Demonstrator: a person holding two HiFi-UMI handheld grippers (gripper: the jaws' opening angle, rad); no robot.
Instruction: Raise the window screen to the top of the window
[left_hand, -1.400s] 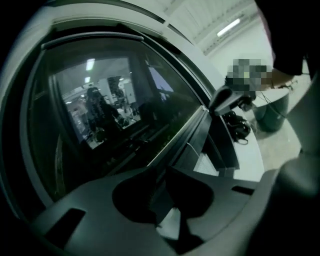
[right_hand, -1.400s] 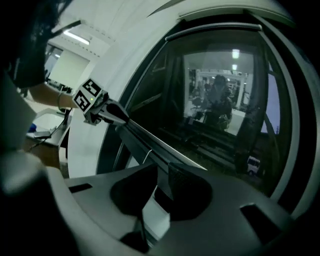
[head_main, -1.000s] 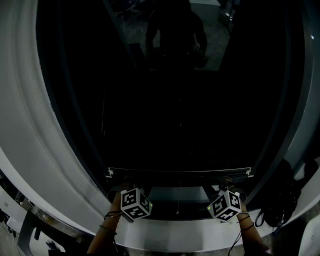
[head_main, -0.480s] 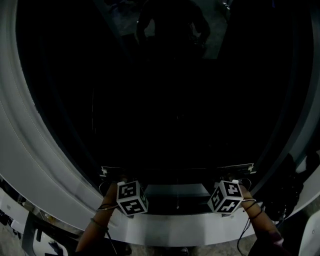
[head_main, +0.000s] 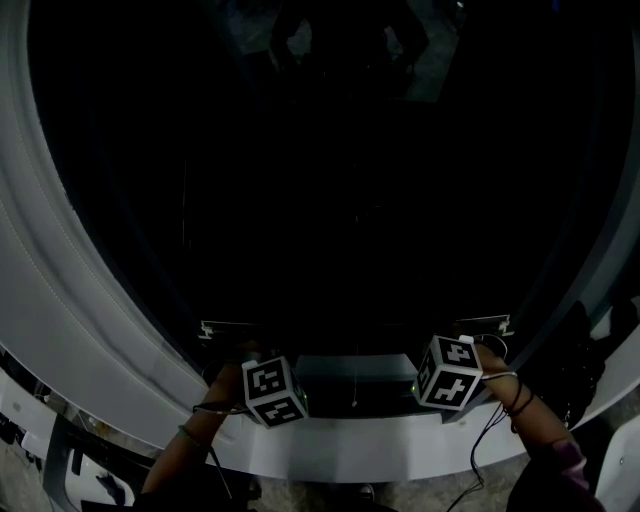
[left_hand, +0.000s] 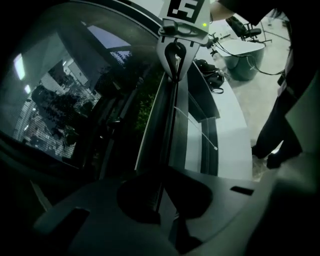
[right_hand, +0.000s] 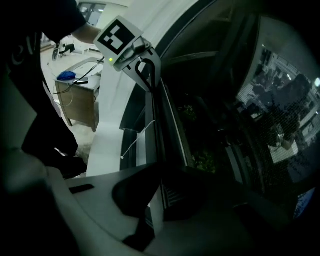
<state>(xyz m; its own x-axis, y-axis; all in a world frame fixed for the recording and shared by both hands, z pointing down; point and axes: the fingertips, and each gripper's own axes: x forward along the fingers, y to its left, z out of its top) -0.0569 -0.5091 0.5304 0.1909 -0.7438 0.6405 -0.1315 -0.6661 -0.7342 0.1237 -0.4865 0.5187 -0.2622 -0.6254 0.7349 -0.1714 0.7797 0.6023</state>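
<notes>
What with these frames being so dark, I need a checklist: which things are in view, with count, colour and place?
Window frame: one, grey-white, curving round the dark glass.
Sill: one, white, below the glass.
Screen bar: one, dark, low across the window.
Pull cord: one, white, hanging beside the bar.
Bundle: one, black, at the sill's right end.
Left gripper: one, dark, shut on the bar's left part.
Right gripper: one, dark, shut on its right part.
Left hand, right hand: two, behind the marker cubes.
</notes>
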